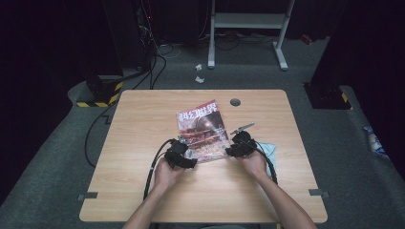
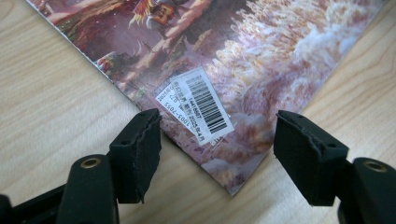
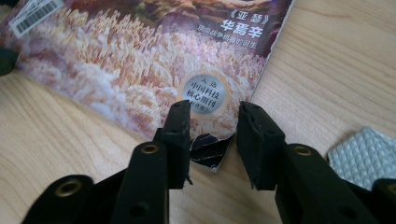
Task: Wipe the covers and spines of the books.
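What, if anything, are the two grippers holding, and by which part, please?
Nothing is held: the left gripper and right gripper each straddle a near corner of the magazine, jaws apart.

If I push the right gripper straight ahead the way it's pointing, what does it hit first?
Most likely the magazine: the right gripper points at its near corner, jaws apart on either side of it, just short of the round silver sticker. Whether the pads already touch the cover is unclear.
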`<action>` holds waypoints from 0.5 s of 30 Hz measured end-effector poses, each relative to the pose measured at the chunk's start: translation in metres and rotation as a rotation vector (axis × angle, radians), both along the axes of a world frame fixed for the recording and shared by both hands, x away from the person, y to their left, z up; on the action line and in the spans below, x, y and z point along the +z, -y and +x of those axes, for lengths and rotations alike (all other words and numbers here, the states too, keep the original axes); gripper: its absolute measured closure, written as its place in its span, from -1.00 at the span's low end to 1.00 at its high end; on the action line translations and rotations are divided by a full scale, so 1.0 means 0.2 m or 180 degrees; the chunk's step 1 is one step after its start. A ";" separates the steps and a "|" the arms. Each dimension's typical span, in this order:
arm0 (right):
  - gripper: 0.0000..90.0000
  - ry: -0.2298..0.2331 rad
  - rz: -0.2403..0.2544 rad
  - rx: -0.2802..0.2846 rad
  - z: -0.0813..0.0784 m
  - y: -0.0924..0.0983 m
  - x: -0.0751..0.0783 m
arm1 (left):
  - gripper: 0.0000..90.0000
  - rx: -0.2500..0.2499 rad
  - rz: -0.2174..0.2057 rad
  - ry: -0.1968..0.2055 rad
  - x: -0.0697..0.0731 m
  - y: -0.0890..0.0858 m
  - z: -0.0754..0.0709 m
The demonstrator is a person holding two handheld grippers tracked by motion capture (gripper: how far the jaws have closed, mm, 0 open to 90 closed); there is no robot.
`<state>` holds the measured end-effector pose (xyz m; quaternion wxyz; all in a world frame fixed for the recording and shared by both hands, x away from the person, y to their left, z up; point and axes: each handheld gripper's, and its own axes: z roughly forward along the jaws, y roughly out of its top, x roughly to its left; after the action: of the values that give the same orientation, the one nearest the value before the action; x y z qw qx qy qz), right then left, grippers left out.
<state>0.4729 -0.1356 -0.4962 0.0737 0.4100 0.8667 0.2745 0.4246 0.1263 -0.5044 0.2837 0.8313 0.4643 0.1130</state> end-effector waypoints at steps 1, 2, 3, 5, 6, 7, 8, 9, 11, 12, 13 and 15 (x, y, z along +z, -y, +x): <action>0.47 0.0026 -0.0012 0.0004 -0.01 0.00 0.00 | -0.29 0.0000 -0.0043 0.0006 0.00 -0.01 0.01; 0.47 0.0051 -0.0027 0.0002 -0.02 0.00 0.00 | -0.28 0.0040 -0.0122 0.0008 -0.01 -0.02 0.02; 0.47 0.0051 -0.0027 0.0002 -0.02 0.00 0.00 | -0.25 0.0040 -0.0122 0.0008 -0.01 -0.02 0.02; 0.47 0.0021 -0.0019 0.0006 -0.04 0.01 0.00 | -0.22 0.0137 -0.0188 0.0072 -0.01 -0.03 0.04; 0.47 0.0006 -0.0018 0.0034 -0.05 0.01 0.00 | -0.19 0.0176 -0.0208 0.0114 -0.02 -0.04 0.05; 0.47 0.0006 -0.0018 0.0034 -0.05 0.01 0.00 | -0.19 0.0176 -0.0208 0.0114 -0.02 -0.04 0.05; 0.47 -0.0007 -0.0026 0.0040 -0.06 0.01 0.00 | -0.19 0.0192 -0.0210 0.0101 -0.02 -0.03 0.06; 0.47 -0.0006 -0.0037 0.0048 -0.06 0.01 0.01 | -0.19 0.0200 -0.0175 0.0094 -0.01 -0.02 0.07; 0.47 0.0003 -0.0060 0.0065 -0.07 0.01 0.01 | -0.19 0.0192 -0.0139 0.0090 -0.01 -0.02 0.08; 0.47 0.0007 -0.0068 0.0072 -0.07 0.01 0.01 | -0.19 0.0219 -0.0195 0.0072 -0.01 -0.01 0.08; 0.47 0.0003 -0.0076 0.0063 -0.08 0.01 0.01 | -0.19 0.0208 -0.0189 0.0076 -0.01 -0.01 0.09; 0.47 -0.0006 -0.0064 0.0030 -0.09 0.01 0.01 | -0.19 0.0212 -0.0185 0.0087 -0.01 -0.01 0.09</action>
<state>0.4551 -0.1380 -0.4945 0.0757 0.4053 0.8714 0.2657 0.4434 0.1274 -0.5072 0.3101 0.8052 0.4909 0.1202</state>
